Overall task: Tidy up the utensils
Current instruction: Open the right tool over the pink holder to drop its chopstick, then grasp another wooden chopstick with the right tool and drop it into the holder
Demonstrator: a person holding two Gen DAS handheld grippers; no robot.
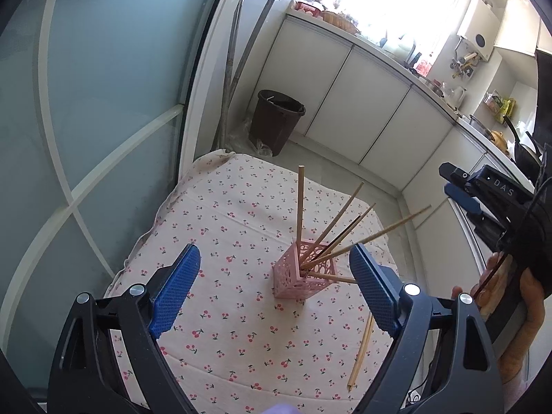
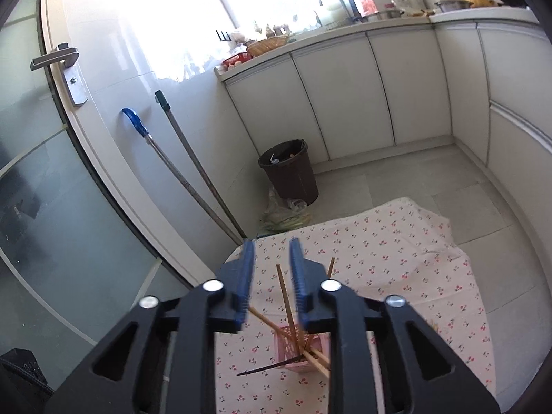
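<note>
A pink openwork holder (image 1: pixel 303 276) stands on the cherry-print cloth (image 1: pixel 220 214) with several wooden chopsticks (image 1: pixel 299 214) and one dark one fanned out of it. A pair of chopsticks (image 1: pixel 362 348) lies flat on the cloth to its right. My left gripper (image 1: pixel 276 289) is open and empty, above and in front of the holder. My right gripper (image 2: pixel 272 276) is above the holder (image 2: pixel 303 352), jaws a narrow gap apart, holding nothing; a chopstick (image 2: pixel 284 296) stands up below the gap. It also shows in the left wrist view (image 1: pixel 455 186), raised at the right.
A brown bin (image 2: pixel 289 172) stands on the tiled floor beyond the cloth, with mop handles (image 2: pixel 193 169) leaning on the wall by a glass door (image 1: pixel 86 103). White cabinets (image 2: pixel 379 93) carry a cluttered counter.
</note>
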